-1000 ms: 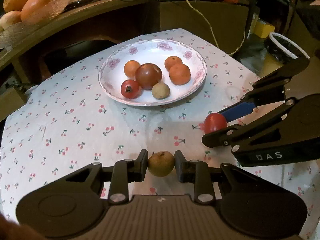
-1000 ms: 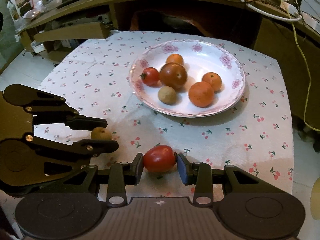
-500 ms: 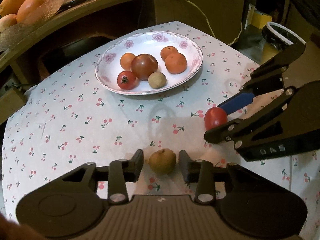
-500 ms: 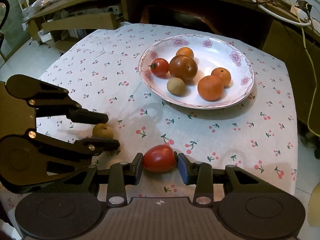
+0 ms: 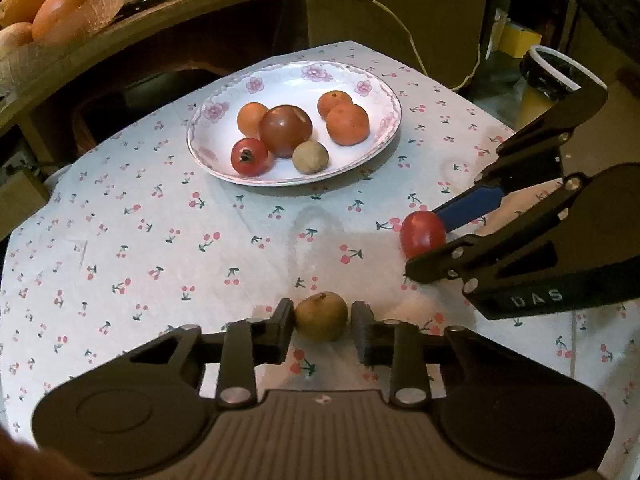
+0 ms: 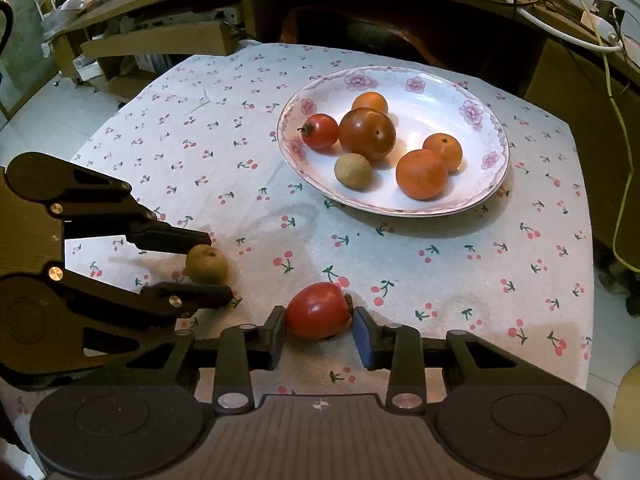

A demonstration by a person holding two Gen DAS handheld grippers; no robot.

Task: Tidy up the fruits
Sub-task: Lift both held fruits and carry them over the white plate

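Both grippers are down low over the table (image 5: 120, 240), side by side at the near edge of the cherry-print cloth.

The left gripper (image 5: 322, 326) has its fingers spread around a small brown fruit (image 5: 321, 316). There's a visible gap on the right side and only a sliver on the left, so it's bracketing the fruit, not squeezing it. The fruit looks like it's sitting on the cloth. From the right wrist view the same fruit (image 6: 207, 264) shows between the left gripper's two black fingers (image 6: 188, 238), again with space around it.

The right gripper (image 6: 319, 330) has a red tomato (image 6: 318, 311) between its fingers. The left finger is touching or nearly touching it and the blue-padded right one is just beside its stem end. Can't tell for sure if it's actually clamped or just framed. In the left view the tomato (image 5: 423, 233) sits at the tips of the right gripper (image 5: 430, 240).

The plate (image 5: 376, 80) with pink flowers is further back on the table, well apart from both grippers. It holds three oranges, a big dark red-brown tomato (image 5: 285, 130), a small red tomato (image 5: 250, 157) and another small brown fruit (image 5: 310, 157).
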